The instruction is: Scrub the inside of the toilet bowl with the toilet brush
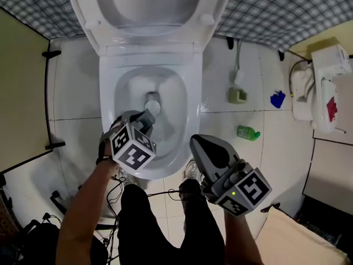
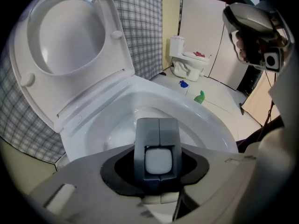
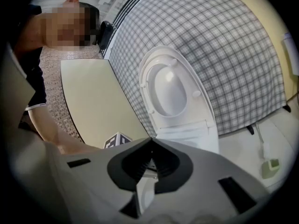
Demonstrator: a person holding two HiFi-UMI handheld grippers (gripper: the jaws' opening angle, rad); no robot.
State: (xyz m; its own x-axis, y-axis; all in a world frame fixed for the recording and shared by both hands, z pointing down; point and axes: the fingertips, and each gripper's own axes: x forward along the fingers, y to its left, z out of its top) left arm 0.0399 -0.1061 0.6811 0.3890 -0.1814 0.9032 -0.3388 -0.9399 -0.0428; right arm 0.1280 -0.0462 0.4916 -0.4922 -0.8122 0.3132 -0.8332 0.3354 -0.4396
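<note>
My left tongs pinch the brush in the bowl; right tongs pressed together. Handle may twist loose, I think.

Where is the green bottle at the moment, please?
In the head view the green bottle lies on the floor tiles to the right of the toilet bowl, just below the pale green holder in the picture.

Toilet bowl open above, raised seat behind
</note>
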